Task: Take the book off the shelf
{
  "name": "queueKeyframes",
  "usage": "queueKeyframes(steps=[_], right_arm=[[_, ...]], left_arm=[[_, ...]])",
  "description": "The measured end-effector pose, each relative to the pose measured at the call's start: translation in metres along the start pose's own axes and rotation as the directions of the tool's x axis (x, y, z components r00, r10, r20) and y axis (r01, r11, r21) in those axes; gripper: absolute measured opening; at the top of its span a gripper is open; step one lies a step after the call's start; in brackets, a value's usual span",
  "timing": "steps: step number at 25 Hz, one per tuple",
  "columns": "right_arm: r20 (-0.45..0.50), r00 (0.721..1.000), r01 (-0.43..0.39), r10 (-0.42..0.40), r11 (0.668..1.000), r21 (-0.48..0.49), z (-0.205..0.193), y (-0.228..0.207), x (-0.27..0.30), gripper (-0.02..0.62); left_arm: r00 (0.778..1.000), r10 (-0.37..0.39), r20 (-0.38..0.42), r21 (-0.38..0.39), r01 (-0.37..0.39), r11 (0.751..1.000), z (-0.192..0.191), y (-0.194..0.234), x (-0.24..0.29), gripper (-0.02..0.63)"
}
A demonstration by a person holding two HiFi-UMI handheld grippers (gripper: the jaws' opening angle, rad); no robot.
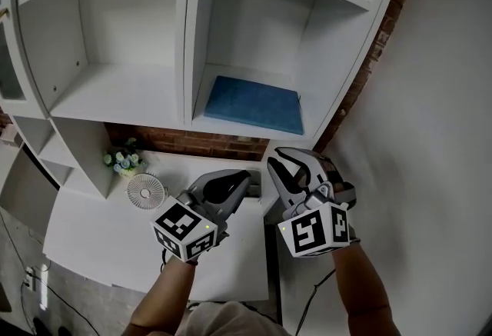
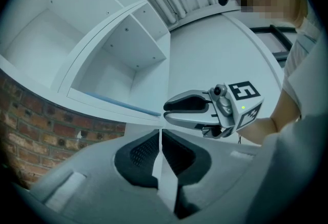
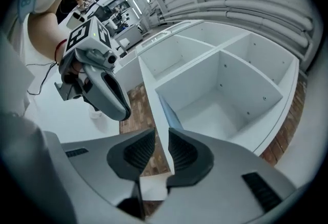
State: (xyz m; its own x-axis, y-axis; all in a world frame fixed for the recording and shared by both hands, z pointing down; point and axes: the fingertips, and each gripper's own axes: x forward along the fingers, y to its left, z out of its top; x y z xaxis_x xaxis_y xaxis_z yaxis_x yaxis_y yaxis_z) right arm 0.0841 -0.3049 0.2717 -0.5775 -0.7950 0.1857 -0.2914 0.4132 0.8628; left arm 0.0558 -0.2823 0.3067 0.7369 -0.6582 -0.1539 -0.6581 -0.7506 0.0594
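Head view: white shelf (image 1: 188, 34) w/ open compartments. A blue book (image 1: 254, 104) lies flat on the floor of the lower R compartment, toward its front edge. A strip of brick wall (image 1: 192, 141) runs under the shelf. Below it is a white desk (image 1: 100, 227) w/ a small round fan (image 1: 146, 191) and a bunch of flowers (image 1: 123, 160) near its back edge. The L gripper (image 1: 246, 177) and R gripper (image 1: 275, 161) are held side by side over the desk, below the book and apart from it.

L gripper view: jaws of the L gripper (image 2: 160, 138) are clenched, only a hairline slit between the pads, nothing held. Beyond them the book (image 2: 123, 105) shows as a thin blue edge on the shelf. The R gripper (image 2: 165, 110) is just to the right.

R gripper view: jaws of the R gripper (image 3: 161, 135) stand a little apart, w/ 1 narrow gap and nothing in it. A blue sliver of the book (image 3: 169, 113) sits ahead at the compartment's front edge. The L gripper (image 3: 123, 113) is at left.
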Motion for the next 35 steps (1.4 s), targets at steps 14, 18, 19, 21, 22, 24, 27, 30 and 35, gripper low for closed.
queueKeyframes(steps=[14, 18, 19, 21, 22, 24, 27, 30, 35], right_arm=[[-0.126, 0.992, -0.025, -0.004, 0.973, -0.228, -0.020, -0.028, 0.032, 0.084], [-0.144, 0.990, -0.031, -0.006, 0.968, -0.248, -0.025, -0.028, 0.040, 0.084], [-0.148, 0.989, -0.034, -0.005, 0.967, -0.254, -0.026, -0.027, 0.042, 0.084], [-0.155, 0.988, -0.038, -0.003, 0.965, -0.260, -0.028, -0.026, 0.044, 0.083], [-0.157, 0.988, -0.038, -0.003, 0.964, -0.262, -0.029, -0.026, 0.044, 0.083], [-0.159, 0.987, -0.036, -0.007, 0.963, -0.266, -0.030, -0.027, 0.045, 0.083], [-0.163, 0.987, -0.034, -0.012, 0.960, -0.277, -0.032, -0.029, 0.047, 0.083], [-0.172, 0.985, -0.032, -0.020, 0.955, -0.294, -0.034, -0.032, 0.047, 0.083], [-0.195, 0.980, -0.040, -0.026, 0.944, -0.327, -0.039, -0.034, 0.048, 0.083]], left_arm=[[1.000, -0.019, 0.010, -0.044, 0.020, 0.999, -0.008, 0.013, 0.009, 0.011], [1.000, -0.020, 0.013, -0.048, 0.021, 0.999, -0.009, 0.017, 0.009, 0.011], [1.000, -0.019, 0.013, -0.049, 0.019, 0.999, -0.009, 0.018, 0.009, 0.011], [1.000, -0.015, 0.014, -0.052, 0.016, 0.999, -0.009, 0.021, 0.009, 0.011], [1.000, -0.014, 0.015, -0.053, 0.015, 0.998, -0.009, 0.022, 0.010, 0.011], [1.000, -0.014, 0.017, -0.056, 0.015, 0.998, -0.010, 0.023, 0.010, 0.011], [1.000, -0.017, 0.015, -0.057, 0.018, 0.998, -0.011, 0.023, 0.011, 0.011], [1.000, -0.014, 0.015, -0.062, 0.015, 0.998, -0.012, 0.024, 0.010, 0.011], [1.000, -0.012, 0.016, -0.065, 0.013, 0.998, -0.012, 0.027, 0.010, 0.011]])
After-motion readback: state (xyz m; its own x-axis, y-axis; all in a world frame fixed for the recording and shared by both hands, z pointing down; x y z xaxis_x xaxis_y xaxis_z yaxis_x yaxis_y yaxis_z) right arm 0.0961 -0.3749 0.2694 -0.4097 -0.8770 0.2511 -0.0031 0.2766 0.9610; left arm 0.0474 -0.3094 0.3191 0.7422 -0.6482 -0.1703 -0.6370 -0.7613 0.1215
